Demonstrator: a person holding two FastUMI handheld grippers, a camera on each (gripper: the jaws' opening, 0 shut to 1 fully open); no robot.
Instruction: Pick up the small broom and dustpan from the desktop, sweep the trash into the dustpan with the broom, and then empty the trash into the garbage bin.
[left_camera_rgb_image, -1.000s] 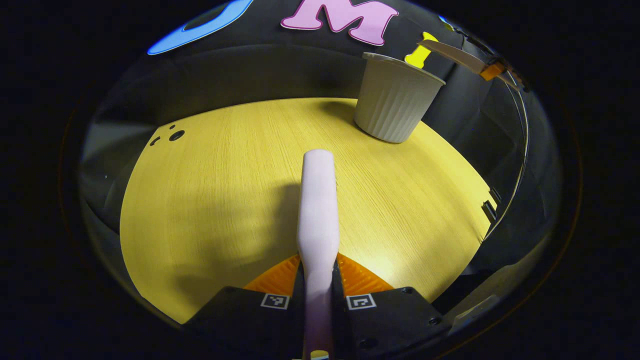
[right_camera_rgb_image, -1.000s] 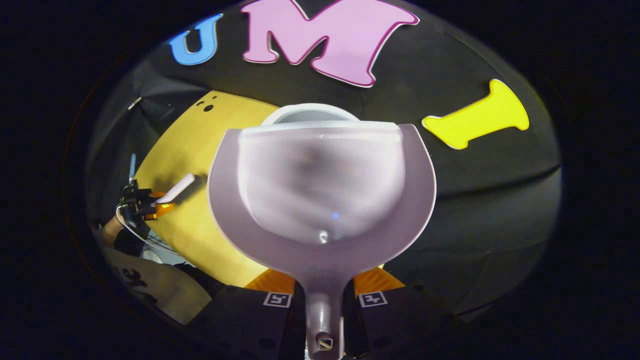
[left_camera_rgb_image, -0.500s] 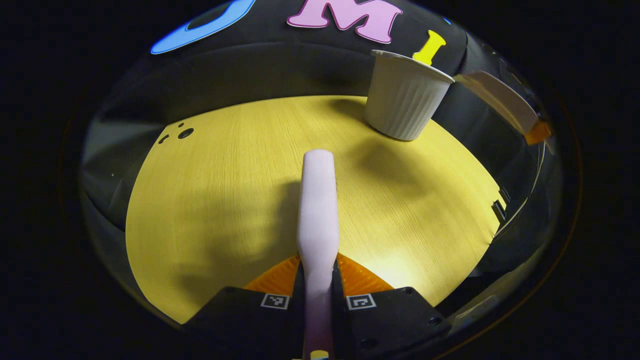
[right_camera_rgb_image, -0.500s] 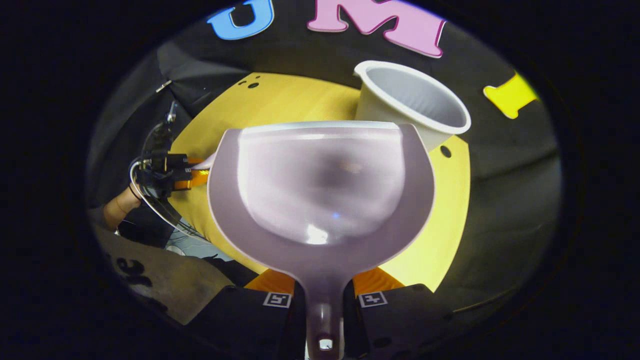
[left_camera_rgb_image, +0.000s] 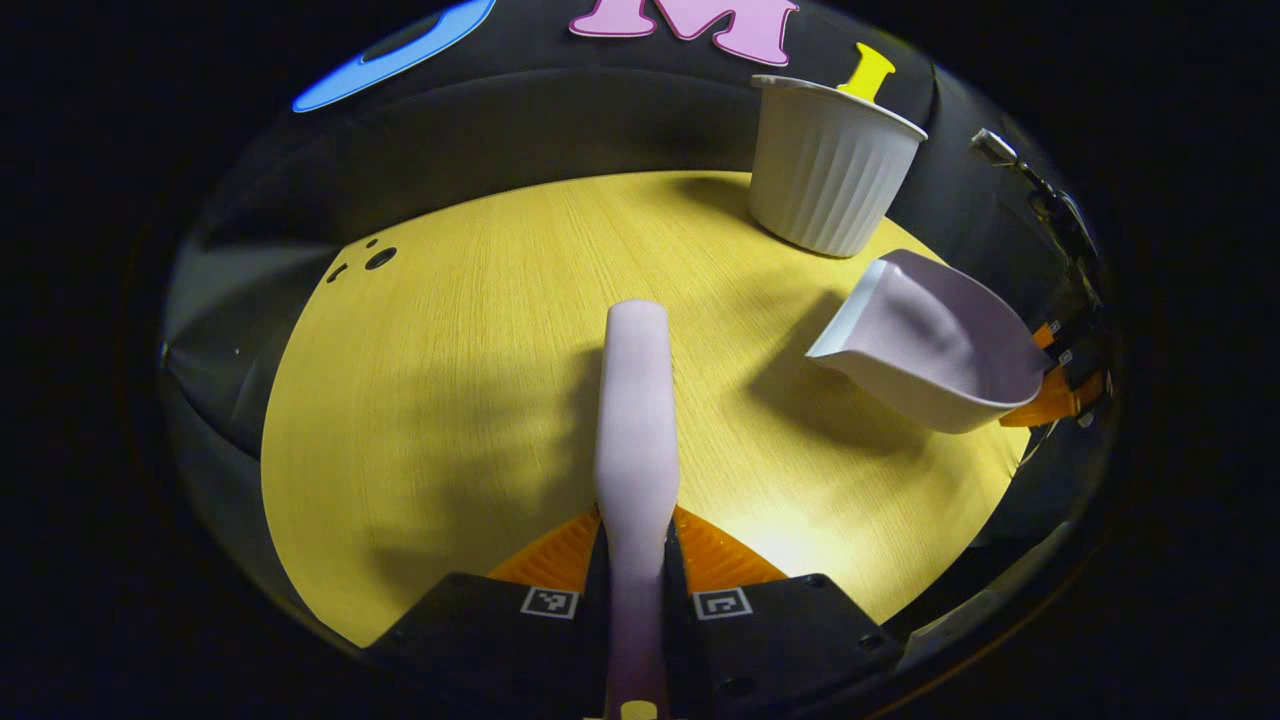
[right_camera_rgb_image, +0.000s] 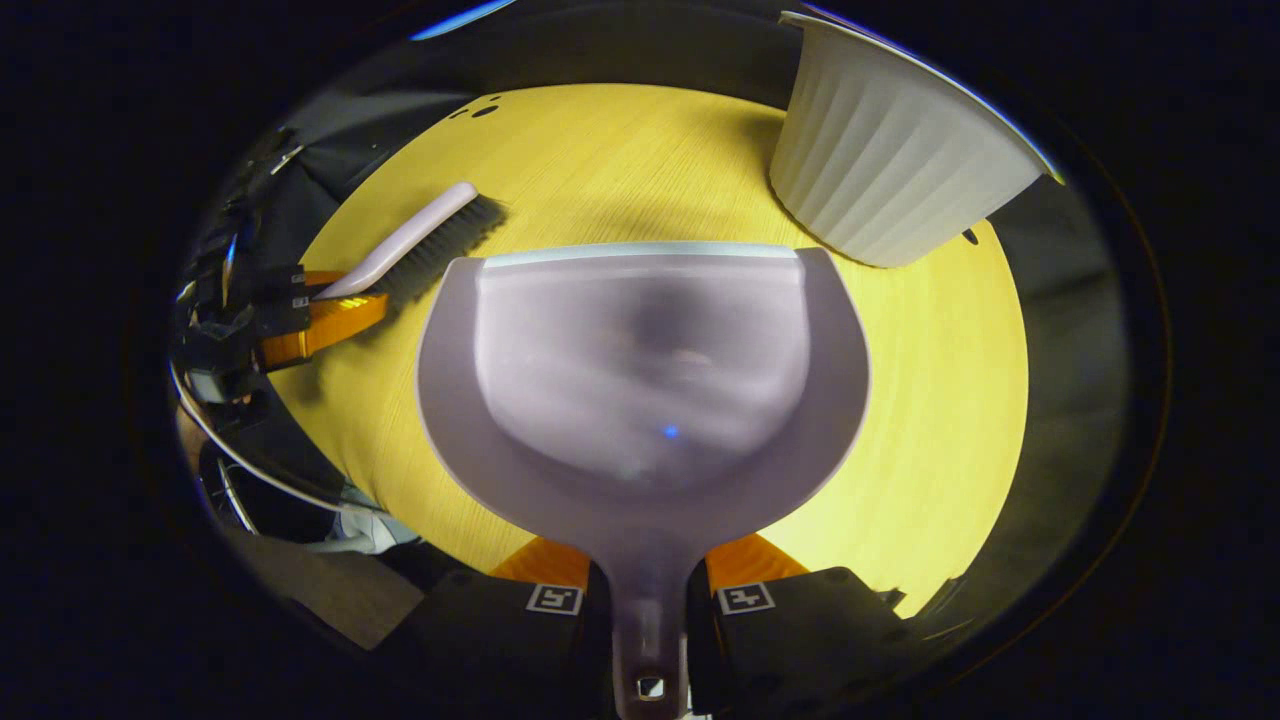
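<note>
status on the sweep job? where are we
Done, apparently: the dustpan looks empty and no trash shows on the desktop, so sweeping and emptying seem finished. In hand: the left gripper is clamped on the broom, the right gripper on the dustpan's handle, beside the ribbed garbage bin. Left: nothing obvious beyond setting both tools down.

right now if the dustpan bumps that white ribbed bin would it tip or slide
Probably slide or tip easily: the bin looks like thin plastic, so likely light. It narrows toward its base and flares at the rim, so a knock up high might topple it. It stands on smooth table with the dustpan close by, so little would hold it.
</note>
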